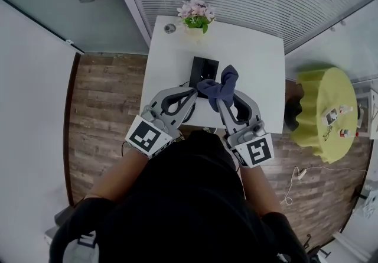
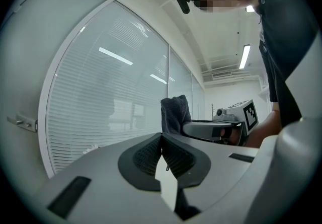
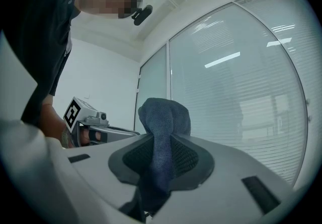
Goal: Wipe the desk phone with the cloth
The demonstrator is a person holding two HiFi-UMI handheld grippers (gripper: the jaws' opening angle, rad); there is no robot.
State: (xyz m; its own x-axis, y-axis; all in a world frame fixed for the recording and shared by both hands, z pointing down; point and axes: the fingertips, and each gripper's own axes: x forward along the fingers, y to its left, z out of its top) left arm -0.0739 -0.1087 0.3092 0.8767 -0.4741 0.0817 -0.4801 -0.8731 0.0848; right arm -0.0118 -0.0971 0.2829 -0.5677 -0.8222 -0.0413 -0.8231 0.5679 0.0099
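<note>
Head view | right gripper (image 1: 218,101) clamps cloth (image 1: 221,83) | left gripper (image 1: 192,94) closed, empty | desk phone (image 1: 203,68) beneath, well inside table (image 1: 260,61)

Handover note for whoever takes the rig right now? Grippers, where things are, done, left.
Right hand-held gripper: shut on the dark blue cloth, which bunches out past its tips.
Left hand-held gripper: shut, empty, beside the right one.
Desk phone: black, on the white table, just beyond both grippers. The cloth overlaps its near edge in the head view; contact unclear.
Done: cloth is in grip.
Left: wipe the phone.
</note>
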